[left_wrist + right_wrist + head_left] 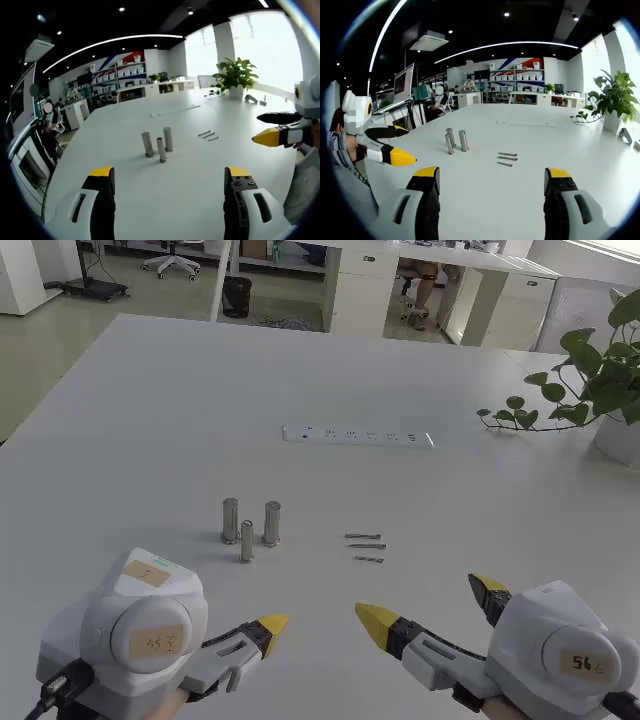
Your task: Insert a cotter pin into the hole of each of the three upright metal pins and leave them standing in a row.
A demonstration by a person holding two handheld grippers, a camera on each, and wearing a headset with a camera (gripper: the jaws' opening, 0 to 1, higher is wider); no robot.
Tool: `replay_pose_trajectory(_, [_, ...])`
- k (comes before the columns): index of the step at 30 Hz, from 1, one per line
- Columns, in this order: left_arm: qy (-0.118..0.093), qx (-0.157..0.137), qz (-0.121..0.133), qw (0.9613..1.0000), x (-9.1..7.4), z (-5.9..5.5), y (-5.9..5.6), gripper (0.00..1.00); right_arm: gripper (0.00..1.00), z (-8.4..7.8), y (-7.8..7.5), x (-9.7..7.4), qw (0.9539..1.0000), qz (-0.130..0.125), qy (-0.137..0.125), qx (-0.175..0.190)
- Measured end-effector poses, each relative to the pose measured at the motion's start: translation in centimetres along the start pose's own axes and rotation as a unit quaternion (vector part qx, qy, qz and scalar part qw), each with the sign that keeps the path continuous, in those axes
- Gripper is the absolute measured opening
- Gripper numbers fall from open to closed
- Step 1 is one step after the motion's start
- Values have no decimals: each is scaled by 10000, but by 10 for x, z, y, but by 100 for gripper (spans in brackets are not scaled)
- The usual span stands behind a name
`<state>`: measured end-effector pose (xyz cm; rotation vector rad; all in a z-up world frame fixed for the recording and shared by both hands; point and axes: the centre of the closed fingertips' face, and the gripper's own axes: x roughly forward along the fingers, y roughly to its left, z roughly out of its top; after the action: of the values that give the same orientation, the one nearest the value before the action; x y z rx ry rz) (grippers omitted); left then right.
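metal pins (248, 528) upright, cotter pins (365, 547) flat, lengthwise left-right

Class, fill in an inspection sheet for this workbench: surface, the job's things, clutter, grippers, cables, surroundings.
Surface: white table.
Job's things: three metal pins upright in a tight cluster; three cotter pins lying loose to their right, none inserted.
Clutter: power strip further back; potted plant at the right edge.
Grippers: left gripper and right gripper both open, holding nothing, short of the parts.
Cables: dark cable behind the left gripper.
Surroundings: office desks, chairs, a seated person.
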<state>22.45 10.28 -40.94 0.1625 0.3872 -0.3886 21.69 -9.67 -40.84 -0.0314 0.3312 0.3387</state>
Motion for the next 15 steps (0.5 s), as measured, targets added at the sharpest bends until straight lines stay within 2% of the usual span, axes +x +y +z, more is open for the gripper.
replay_pose_trajectory(5, [3, -4, 19, 10000, 0, 0, 1, 86, 85, -1, -1, 0, 10000, -30, 21, -33])
replay_pose_trajectory(15, [12, -29, 64, 10000, 0, -1, 3, 85, 85, 0, 4, 0, 9999, 75, -3, -84])
